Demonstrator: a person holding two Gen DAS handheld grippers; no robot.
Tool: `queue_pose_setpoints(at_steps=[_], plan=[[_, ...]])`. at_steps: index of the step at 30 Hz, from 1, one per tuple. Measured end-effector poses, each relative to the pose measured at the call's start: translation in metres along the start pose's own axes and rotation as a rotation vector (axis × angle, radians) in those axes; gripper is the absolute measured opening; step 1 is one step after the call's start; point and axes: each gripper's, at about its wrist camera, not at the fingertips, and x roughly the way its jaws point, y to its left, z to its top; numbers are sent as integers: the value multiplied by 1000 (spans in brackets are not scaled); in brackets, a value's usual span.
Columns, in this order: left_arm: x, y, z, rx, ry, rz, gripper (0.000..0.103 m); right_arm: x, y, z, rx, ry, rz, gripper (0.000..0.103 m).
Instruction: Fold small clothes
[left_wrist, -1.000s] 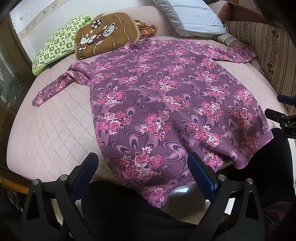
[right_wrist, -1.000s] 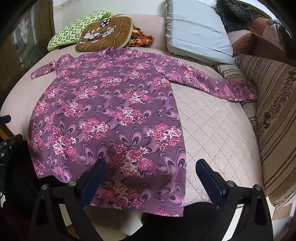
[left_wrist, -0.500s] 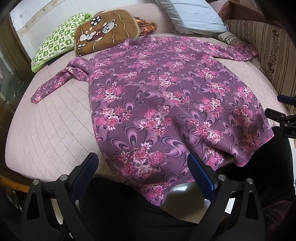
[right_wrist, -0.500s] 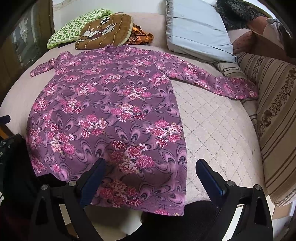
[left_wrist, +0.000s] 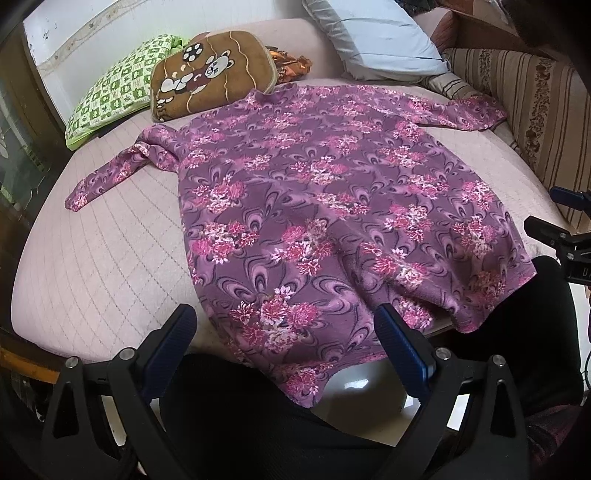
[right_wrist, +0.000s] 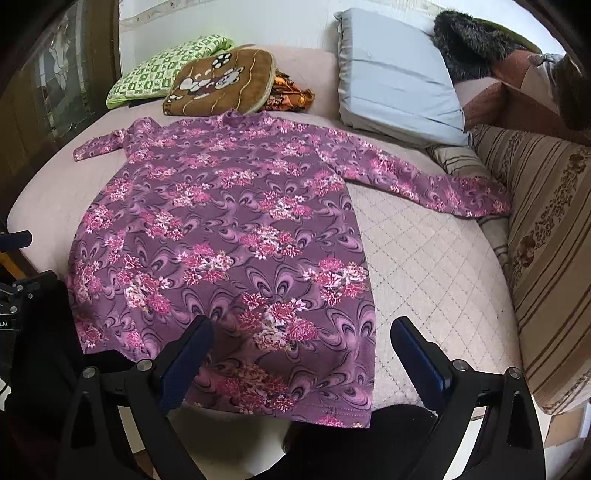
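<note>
A purple long-sleeved dress with pink flowers (left_wrist: 314, 199) (right_wrist: 236, 236) lies spread flat on a pale pink quilted bed, collar at the far end, hem hanging over the near edge. Its left sleeve (left_wrist: 110, 173) is bunched near the shoulder; the right sleeve (right_wrist: 436, 184) stretches out toward the striped cushion. My left gripper (left_wrist: 284, 339) hovers open just above the hem's left part, holding nothing. My right gripper (right_wrist: 303, 350) is open over the hem's right part, also holding nothing. Each gripper shows at the edge of the other's view.
A green checked pillow (left_wrist: 114, 92), a brown bear cushion (left_wrist: 210, 77) and a light blue pillow (right_wrist: 395, 77) lie at the bed's head. A striped brown cushion (right_wrist: 546, 236) lines the right side. Bare quilt (left_wrist: 103, 266) (right_wrist: 424, 273) flanks the dress. A person's dark-clothed legs (left_wrist: 240, 417) are below.
Both cameras have eased back and lower a little, so the dress sits slightly farther up in view. The dress itself has not moved; both grippers stay open.
</note>
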Motion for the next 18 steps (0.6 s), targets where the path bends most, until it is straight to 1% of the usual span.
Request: queue_pose_setpoints(at_steps=[9,18], plan=[[3,-4,7,-1,6,-16,98,0,-1,3,6,-6,3,98],[6,-7,10,4,16,-19,98,6,0,5,17,9,34,98]])
